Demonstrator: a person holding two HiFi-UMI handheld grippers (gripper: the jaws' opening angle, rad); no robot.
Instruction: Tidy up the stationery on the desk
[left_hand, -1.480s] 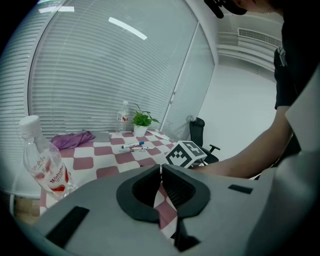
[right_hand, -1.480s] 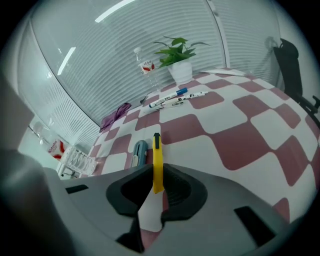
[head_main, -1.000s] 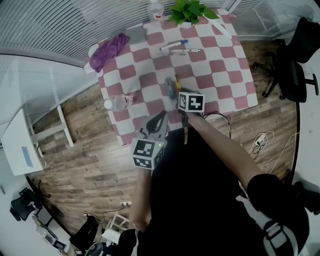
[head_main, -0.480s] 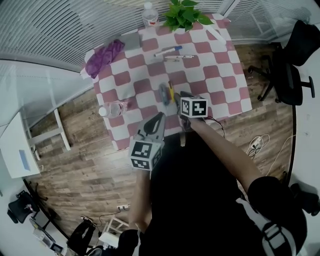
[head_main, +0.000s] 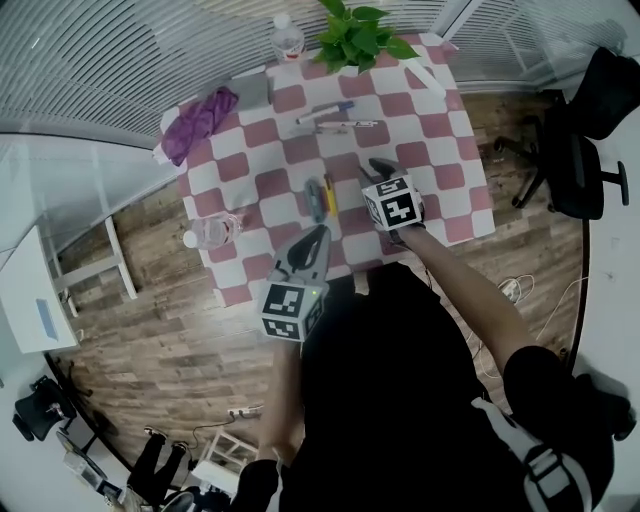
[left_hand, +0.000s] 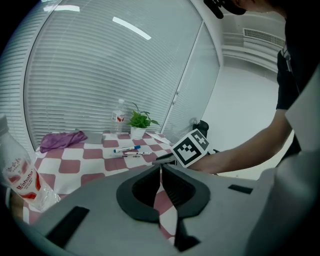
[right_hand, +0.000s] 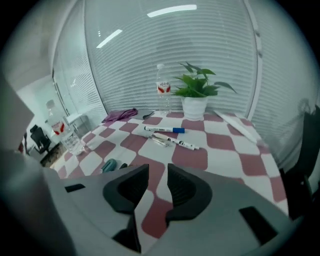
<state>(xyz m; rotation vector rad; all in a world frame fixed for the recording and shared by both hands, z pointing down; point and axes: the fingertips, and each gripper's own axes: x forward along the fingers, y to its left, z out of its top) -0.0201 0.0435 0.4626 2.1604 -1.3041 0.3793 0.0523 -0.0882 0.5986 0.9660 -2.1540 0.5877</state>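
Left gripper (left_hand: 161, 167) is clenched, empty. Right gripper (right_hand: 158, 172) has just been opening, with nothing between its jaws. A blue-capped marker (right_hand: 165, 130) and a white pen (right_hand: 182, 144) lie on the checkered tablecloth (right_hand: 235, 145) ahead. The print on the water bottle (right_hand: 161, 92)'s red label is too small to read.

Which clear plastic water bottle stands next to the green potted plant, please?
The far bottle, beside the plant; the other bottle stands at the table's left edge.

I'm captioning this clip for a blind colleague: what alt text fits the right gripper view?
The right tongs hover above a red-and-white checkered desk; their jaws have just been opening and hold nothing. Beyond them lie a blue-capped marker and a white pen; farther back are a potted plant, a water bottle and a purple cloth.
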